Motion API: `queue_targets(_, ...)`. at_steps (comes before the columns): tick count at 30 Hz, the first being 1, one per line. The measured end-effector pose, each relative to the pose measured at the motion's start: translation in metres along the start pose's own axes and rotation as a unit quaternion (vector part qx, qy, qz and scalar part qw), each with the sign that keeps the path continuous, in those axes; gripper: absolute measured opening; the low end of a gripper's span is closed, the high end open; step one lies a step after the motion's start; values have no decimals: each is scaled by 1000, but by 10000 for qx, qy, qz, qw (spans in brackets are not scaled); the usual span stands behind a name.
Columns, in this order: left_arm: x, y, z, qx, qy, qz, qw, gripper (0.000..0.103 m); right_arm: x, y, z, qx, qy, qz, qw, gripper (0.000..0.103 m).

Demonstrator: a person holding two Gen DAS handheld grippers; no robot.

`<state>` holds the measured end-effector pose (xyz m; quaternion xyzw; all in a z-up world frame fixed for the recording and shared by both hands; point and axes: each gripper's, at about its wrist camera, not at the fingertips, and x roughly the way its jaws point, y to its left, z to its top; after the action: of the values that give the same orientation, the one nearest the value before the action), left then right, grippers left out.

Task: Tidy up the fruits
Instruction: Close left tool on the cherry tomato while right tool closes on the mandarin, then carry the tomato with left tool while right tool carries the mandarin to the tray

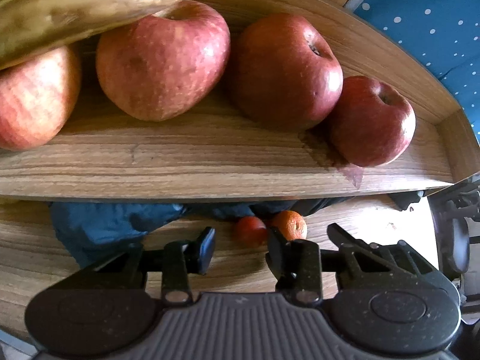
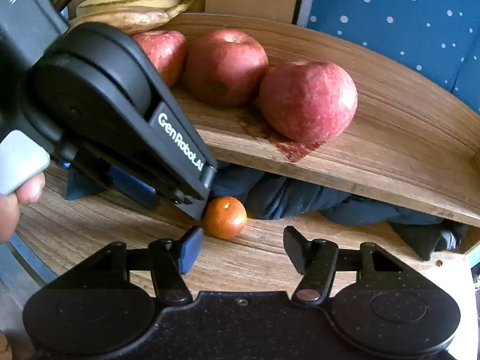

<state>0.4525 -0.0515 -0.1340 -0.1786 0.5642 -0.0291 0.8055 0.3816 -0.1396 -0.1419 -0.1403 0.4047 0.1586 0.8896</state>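
Note:
Several red apples lie in a row on a wooden shelf, with bananas at its left end. Below, on the wooden table, sit an orange mandarin and a small red fruit. My left gripper is open and empty, just short of the two small fruits; it also shows in the right wrist view, its tip beside the mandarin. My right gripper is open and empty, a little short of the mandarin.
Dark blue cloth is bunched under the shelf behind the small fruits. A blue dotted surface stands behind the shelf. A dark object stands at the table's right.

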Motion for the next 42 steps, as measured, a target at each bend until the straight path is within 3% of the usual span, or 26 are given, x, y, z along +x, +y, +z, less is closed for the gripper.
queue_targets(10, 8, -3, 5, 19, -18, -181, 9998, 26, 10, 3, 4, -342, 11, 112, 9994, 49)
queue_targets(17, 3, 0, 2, 11, -27, -248, 9997, 25, 4, 9, 0, -659, -51, 262, 9975, 34)
queue_targets(42, -38, 23, -28, 10, -103, -221, 9997, 25, -37, -1, 7, -398, -150, 217, 9989, 33)
